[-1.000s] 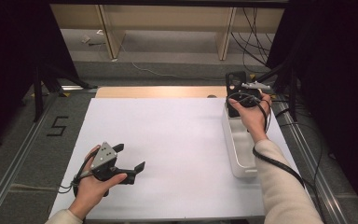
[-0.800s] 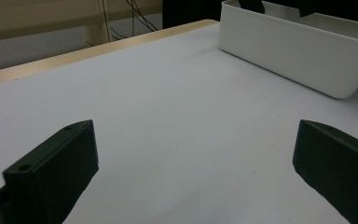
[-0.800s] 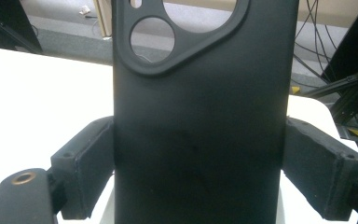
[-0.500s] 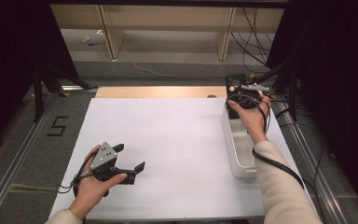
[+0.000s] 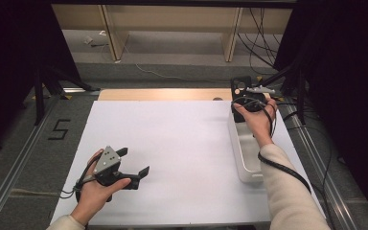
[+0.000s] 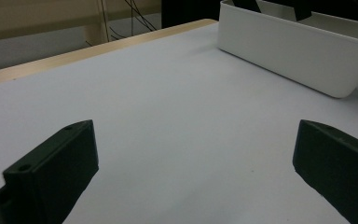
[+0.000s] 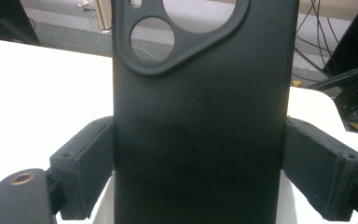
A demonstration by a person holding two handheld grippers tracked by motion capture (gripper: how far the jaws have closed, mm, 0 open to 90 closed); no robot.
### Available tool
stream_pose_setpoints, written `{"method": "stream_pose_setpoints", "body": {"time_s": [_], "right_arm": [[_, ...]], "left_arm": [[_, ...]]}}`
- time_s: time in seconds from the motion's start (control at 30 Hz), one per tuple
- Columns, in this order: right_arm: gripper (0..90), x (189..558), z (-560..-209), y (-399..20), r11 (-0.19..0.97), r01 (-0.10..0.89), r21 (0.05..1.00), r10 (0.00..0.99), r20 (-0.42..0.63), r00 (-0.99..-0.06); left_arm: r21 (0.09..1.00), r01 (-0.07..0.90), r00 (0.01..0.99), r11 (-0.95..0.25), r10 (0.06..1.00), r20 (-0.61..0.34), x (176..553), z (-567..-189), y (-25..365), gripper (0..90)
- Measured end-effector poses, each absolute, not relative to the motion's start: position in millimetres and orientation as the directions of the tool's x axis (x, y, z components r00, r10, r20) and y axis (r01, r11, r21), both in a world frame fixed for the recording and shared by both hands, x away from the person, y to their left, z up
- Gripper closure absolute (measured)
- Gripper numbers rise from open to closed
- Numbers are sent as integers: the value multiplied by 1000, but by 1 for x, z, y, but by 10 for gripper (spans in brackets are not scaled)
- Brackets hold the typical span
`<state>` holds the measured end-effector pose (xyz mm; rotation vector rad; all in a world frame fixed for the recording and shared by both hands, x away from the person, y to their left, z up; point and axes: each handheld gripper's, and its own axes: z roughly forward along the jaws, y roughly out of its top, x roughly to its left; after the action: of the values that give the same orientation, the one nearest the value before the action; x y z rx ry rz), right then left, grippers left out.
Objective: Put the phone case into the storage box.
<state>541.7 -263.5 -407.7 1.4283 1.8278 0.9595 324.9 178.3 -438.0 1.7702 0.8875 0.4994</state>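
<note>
A black phone case [image 7: 200,116] with camera cut-outs stands upright between the jaws of my right gripper [image 7: 198,163], whose pads press on its two long edges. In the high view that gripper [image 5: 243,98] holds the phone case [image 5: 240,85] above the far end of a white bin [image 5: 246,165] at the table's right side. My left gripper [image 5: 135,161] rests low over the white table [image 5: 182,139] at the front left. Its jaws stand wide open with nothing between them, as the left gripper view [image 6: 196,158] shows.
The long white bin [image 6: 298,51] lies along the right edge of the white table [image 6: 177,102]. A wooden strip [image 5: 163,94] borders the far edge. Metal rails [image 5: 19,158] run along both sides, and cables [image 5: 261,33] hang behind.
</note>
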Motion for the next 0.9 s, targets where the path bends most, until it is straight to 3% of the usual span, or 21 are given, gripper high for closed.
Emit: {"method": "stream_pose_setpoints", "body": {"time_s": [0.9], "right_arm": [[147, 543, -419, -270, 102, 549, 829, 979, 16, -205]], "left_arm": [[927, 326, 641, -186, 764, -73, 325, -438, 178, 0]]}}
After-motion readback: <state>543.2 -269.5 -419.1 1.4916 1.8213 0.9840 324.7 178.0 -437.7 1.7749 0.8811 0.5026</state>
